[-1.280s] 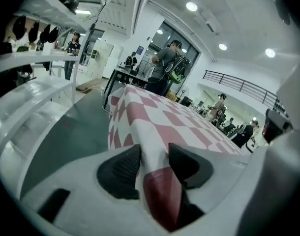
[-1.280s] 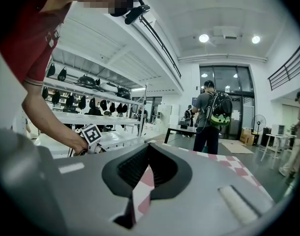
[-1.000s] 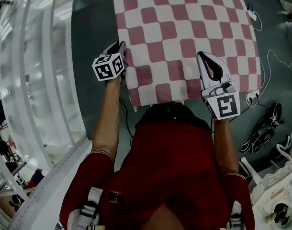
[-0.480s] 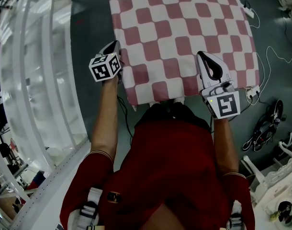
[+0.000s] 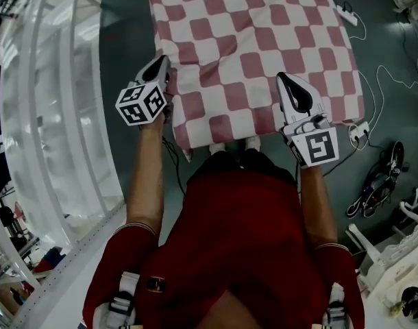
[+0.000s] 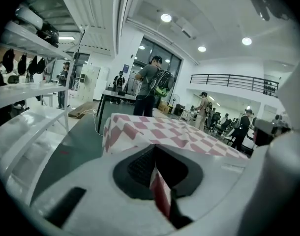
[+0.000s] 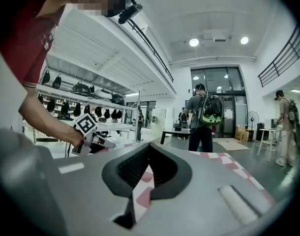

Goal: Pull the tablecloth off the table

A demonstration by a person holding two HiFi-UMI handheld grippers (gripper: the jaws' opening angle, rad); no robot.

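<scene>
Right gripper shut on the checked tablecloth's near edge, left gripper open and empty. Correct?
No: the left gripper is also shut on the tablecloth, as the left gripper view shows. The right gripper grips it as stated.

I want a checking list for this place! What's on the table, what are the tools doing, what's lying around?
Surface: fully covered by the checked tablecloth, wrinkled at the near end.
Job's things: the tablecloth only.
Clutter: nothing seen on the cloth.
Grippers: left tool and right tool each shut on a fold of the tablecloth.
Cables: white cable and power strip on the floor, right.
Surroundings: white shelves left; person with backpack beyond.
</scene>
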